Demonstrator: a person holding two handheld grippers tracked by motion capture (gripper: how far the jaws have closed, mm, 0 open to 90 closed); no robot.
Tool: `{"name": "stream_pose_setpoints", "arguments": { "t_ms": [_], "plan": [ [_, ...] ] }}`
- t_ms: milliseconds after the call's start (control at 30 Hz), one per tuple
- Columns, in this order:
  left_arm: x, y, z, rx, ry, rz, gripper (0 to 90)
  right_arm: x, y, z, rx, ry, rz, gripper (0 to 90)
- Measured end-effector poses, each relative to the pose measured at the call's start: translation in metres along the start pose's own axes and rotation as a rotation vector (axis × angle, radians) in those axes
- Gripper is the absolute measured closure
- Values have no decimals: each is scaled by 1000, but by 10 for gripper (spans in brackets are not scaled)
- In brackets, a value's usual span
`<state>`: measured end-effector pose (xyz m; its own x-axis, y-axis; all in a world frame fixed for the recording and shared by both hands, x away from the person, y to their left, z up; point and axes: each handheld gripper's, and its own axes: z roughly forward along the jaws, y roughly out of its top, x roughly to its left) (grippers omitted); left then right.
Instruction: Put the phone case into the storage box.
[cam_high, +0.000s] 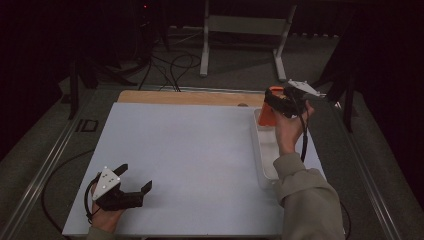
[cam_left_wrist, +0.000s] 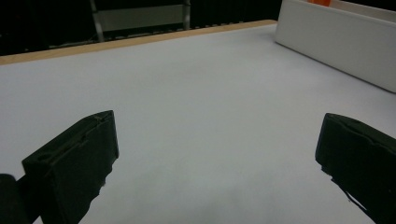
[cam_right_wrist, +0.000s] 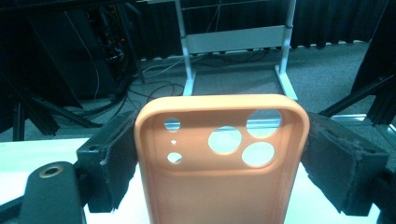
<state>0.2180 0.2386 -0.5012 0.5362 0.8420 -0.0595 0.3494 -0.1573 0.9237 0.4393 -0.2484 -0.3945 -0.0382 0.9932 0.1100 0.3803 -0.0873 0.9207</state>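
The white bench (cam_high: 190, 150) stands in a dark room, with a wooden strip along its far edge and cables and a metal stand (cam_high: 245, 30) on the floor beyond. At its far right, above a white tray (cam_high: 264, 165), the right tool (cam_high: 278, 102) grips an orange phone case (cam_right_wrist: 219, 172). At its near left, the left tool (cam_high: 131, 186) rests, jaws spread and holding nothing.

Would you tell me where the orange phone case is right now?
The orange phone case is clamped between the right gripper jaws, held above the far end of the white tray at the table's right side.
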Motion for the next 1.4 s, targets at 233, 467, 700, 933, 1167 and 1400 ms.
{"name": "stream_pose_setpoints", "arguments": {
  "t_ms": [233, 467, 700, 933, 1167, 1400],
  "plan": [
    [0, 0, 0, 0, -1, -2, 3, 1, -3, 5, 15, -8, -9, 163],
    [1, 0, 0, 1, -2, -4, 3, -1, -7, 10, 28, -16, -7, 163],
    [1, -1, 1, 1, -2, -5, 3, 0, -11, 14, 41, -24, -12, 162],
    [1, -1, 1, 3, -4, -3, 3, 0, -15, 20, 55, -37, -12, 162],
    [2, -1, 1, 0, -5, -5, 3, -2, -19, 26, 71, -43, -15, 161],
    [1, -1, 1, -1, -6, -7, 3, 1, -22, 31, 84, -46, -18, 161]
  ]
}}
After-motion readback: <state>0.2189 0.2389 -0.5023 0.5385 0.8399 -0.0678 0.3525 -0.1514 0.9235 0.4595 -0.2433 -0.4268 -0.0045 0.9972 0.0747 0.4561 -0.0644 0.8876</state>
